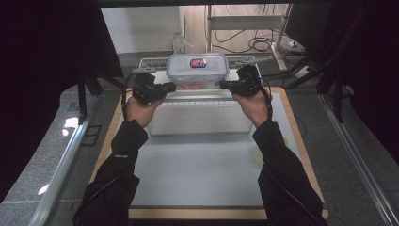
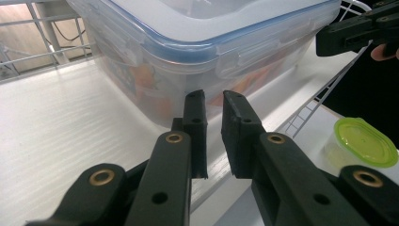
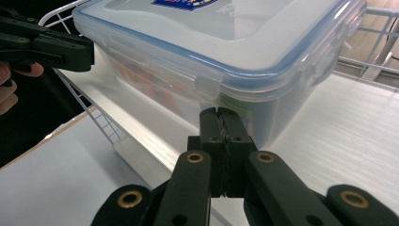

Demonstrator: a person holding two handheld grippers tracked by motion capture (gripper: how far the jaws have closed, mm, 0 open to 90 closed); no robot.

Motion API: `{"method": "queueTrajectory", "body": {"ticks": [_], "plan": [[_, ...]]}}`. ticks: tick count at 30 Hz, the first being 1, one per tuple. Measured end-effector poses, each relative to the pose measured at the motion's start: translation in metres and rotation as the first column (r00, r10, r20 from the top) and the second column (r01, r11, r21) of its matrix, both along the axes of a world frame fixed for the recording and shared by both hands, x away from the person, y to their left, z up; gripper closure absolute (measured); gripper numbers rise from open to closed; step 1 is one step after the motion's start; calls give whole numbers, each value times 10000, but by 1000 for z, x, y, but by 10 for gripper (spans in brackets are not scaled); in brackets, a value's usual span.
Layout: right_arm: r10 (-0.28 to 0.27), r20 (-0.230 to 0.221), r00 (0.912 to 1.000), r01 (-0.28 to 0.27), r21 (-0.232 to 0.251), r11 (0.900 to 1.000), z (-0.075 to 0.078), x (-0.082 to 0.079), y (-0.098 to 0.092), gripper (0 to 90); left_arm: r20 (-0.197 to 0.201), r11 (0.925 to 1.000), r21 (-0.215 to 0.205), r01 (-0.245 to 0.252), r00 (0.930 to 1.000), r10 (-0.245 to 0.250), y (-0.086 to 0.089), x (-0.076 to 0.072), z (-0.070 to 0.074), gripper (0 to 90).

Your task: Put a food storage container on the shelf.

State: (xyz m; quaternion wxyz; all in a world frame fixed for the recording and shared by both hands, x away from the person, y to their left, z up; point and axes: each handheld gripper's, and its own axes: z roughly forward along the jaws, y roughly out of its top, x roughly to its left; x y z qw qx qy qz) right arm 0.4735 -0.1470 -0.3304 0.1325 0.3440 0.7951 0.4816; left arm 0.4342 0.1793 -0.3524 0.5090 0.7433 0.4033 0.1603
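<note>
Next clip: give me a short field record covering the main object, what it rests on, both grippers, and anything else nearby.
main object: clear plastic box with blue-rimmed lid clipped on, orange contents
support: white wire shelf
left gripper: shut, empty, at the box's left side
right gripper: shut, empty, at the box's right side
nearby: small green-lidded tub on the table below the shelf

No wording can be read; the red-and-blue label [image 1: 198, 62] on the clear plastic box's white, blue-rimmed lid [image 1: 181, 66] is too blurred.
</note>
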Motion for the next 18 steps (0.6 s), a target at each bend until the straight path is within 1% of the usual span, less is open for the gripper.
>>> {"method": "queueTrajectory", "body": {"ticks": [4,8,10,13,15,18], "plan": [[-14,83,10000,15,-93,10000,0,0,1,898,13,10000,21,21,10000,-21,0,1,0,803],[-49,72,10000,50,-61,10000,0,0,2,898,-152,10000,-50,15,9999,-16,0,2,-2,806],[-50,66,10000,51,-91,9999,0,0,2,897,-128,10000,-10,67,9999,-67,0,2,-3,801],[-28,84,10000,29,-57,10000,-1,-1,2,887,-181,9998,-176,93,9998,-96,0,1,-3,771],[-13,67,10000,13,-7,10000,-1,-2,2,869,-165,9998,-186,104,9998,-107,0,0,-3,759],[-6,32,10000,6,71,10000,-2,-3,2,832,-116,9990,-409,178,9998,-183,1,-3,-2,740]]}}
